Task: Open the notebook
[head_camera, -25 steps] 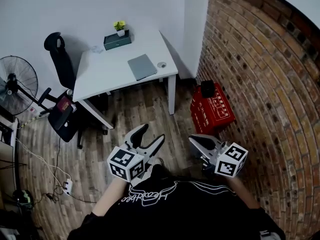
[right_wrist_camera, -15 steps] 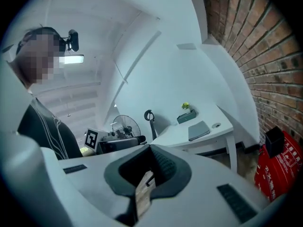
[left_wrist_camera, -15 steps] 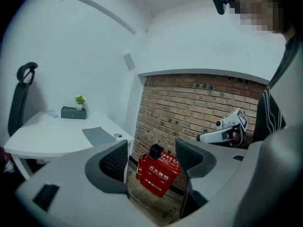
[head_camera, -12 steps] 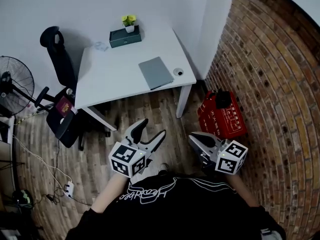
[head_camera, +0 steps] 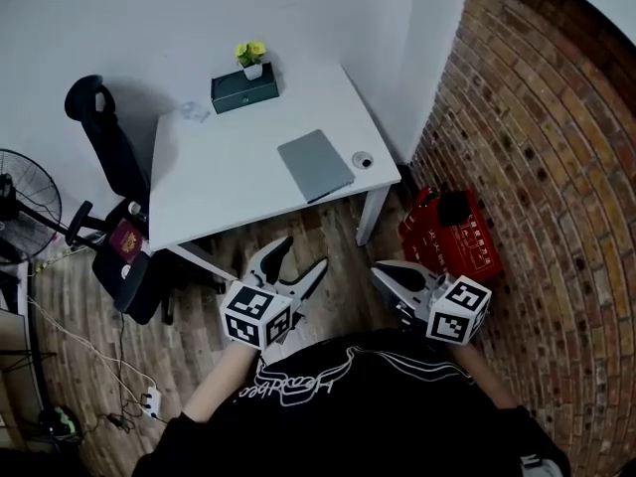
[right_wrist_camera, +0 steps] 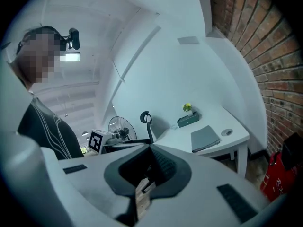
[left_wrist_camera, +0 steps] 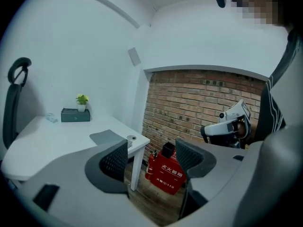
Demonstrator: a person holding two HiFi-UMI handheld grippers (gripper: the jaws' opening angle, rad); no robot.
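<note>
The closed grey notebook [head_camera: 316, 165] lies flat near the right near corner of the white table [head_camera: 219, 182], its long axis running far to near and skewed slightly rightward at the near end (a small round fitting [head_camera: 363, 159] sits just beside it). Well short of the table, the left gripper [head_camera: 305, 254] has just opened its jaws wide on nothing, while the right gripper [head_camera: 381, 271] is clenched and empty. A red box [head_camera: 457, 238] by the brick wall [head_camera: 537, 117] bears white Chinese characters and "119".
</note>
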